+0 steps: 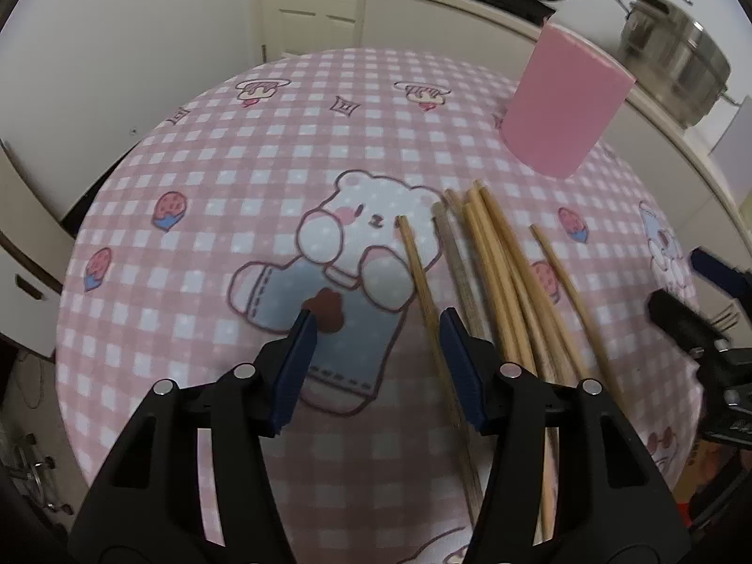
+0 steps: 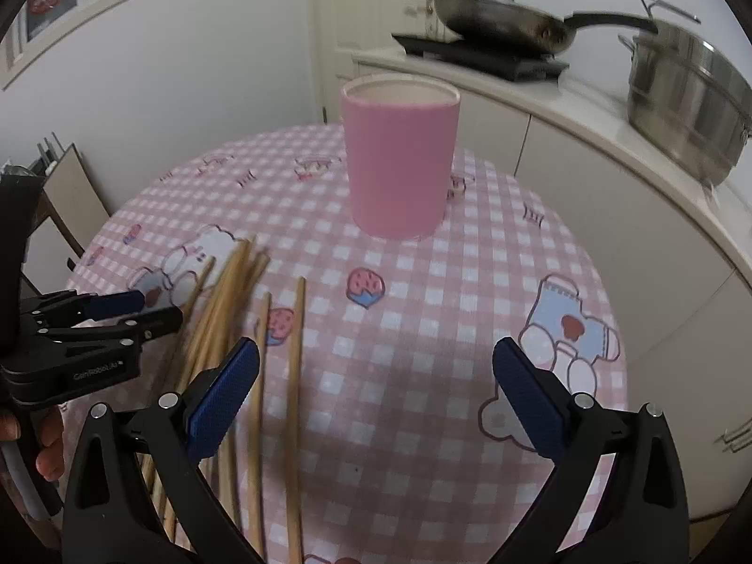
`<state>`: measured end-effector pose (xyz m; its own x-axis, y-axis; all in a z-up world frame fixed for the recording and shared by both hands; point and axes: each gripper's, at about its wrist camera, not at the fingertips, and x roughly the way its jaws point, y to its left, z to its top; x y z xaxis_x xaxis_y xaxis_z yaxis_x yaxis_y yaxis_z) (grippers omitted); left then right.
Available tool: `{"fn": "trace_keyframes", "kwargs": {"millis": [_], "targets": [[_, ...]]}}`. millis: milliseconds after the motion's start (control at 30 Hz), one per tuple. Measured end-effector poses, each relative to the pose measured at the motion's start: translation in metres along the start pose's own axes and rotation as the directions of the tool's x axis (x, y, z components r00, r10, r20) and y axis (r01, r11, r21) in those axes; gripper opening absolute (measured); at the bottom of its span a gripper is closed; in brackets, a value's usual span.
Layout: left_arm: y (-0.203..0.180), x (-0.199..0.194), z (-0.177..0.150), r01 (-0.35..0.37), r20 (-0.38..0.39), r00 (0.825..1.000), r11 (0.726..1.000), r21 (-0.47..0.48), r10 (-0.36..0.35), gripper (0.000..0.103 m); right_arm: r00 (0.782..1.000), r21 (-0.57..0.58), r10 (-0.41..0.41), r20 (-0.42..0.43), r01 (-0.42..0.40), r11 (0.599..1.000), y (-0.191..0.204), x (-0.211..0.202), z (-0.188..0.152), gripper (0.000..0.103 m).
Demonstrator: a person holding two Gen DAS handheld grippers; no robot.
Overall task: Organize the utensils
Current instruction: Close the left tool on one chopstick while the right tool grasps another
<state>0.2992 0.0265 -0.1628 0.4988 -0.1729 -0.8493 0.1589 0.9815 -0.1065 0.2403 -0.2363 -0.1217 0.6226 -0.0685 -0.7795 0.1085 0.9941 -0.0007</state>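
Observation:
Several wooden chopsticks (image 1: 498, 272) (image 2: 221, 301) lie in a loose bunch on the pink checked tablecloth (image 1: 235, 164) (image 2: 470, 258). A tall pink cup (image 1: 564, 108) (image 2: 399, 164) stands upright behind them, apparently empty. My left gripper (image 1: 378, 329) hovers low over the cloth, half open. The leftmost chopstick (image 1: 418, 277) runs just inside its right finger, and the pads do not press it. My right gripper (image 2: 376, 357) is wide open above the cloth, with two stray chopsticks (image 2: 296, 376) near its left finger. Each gripper also appears at the edge of the other's view, the left gripper (image 2: 155, 310) and the right gripper (image 1: 681, 291).
A white counter (image 2: 587, 141) curves behind and to the right of the round table. It carries a dark frying pan (image 2: 503, 23) on a hob and a steel pot (image 2: 686, 94). A white door (image 1: 310, 0) is at the back, and a chair (image 2: 70, 197) stands left of the table.

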Motion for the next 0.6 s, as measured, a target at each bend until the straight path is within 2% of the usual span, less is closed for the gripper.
{"fn": "trace_keyframes", "kwargs": {"millis": [200, 267, 367, 433, 600], "targets": [[-0.017, 0.01, 0.004, -0.079, -0.011, 0.997, 0.994, 0.08, 0.08, 0.054, 0.998, -0.016, 0.022, -0.064, -0.023, 1.0, 0.0, 0.021, -0.002, 0.078], [-0.015, 0.01, 0.006, -0.078, -0.008, 0.997, 0.994, 0.08, 0.079, 0.054, 0.996, -0.025, 0.027, -0.086, -0.029, 0.999, 0.001, 0.027, -0.002, 0.07], [-0.013, 0.011, 0.008, -0.076, -0.004, 0.997, 0.993, 0.09, 0.076, 0.052, 0.993, -0.038, 0.046, -0.105, -0.051, 0.998, 0.004, 0.033, -0.002, 0.065], [-0.011, 0.011, 0.011, -0.076, 0.0, 0.997, 0.993, 0.094, 0.077, 0.041, 0.992, -0.052, 0.059, -0.115, -0.065, 0.996, 0.007, 0.035, -0.001, 0.06], [-0.009, 0.015, 0.017, -0.073, 0.005, 0.997, 0.993, 0.093, 0.073, 0.025, 0.985, -0.08, 0.084, -0.148, -0.097, 0.992, 0.015, 0.044, 0.006, 0.048]]}}
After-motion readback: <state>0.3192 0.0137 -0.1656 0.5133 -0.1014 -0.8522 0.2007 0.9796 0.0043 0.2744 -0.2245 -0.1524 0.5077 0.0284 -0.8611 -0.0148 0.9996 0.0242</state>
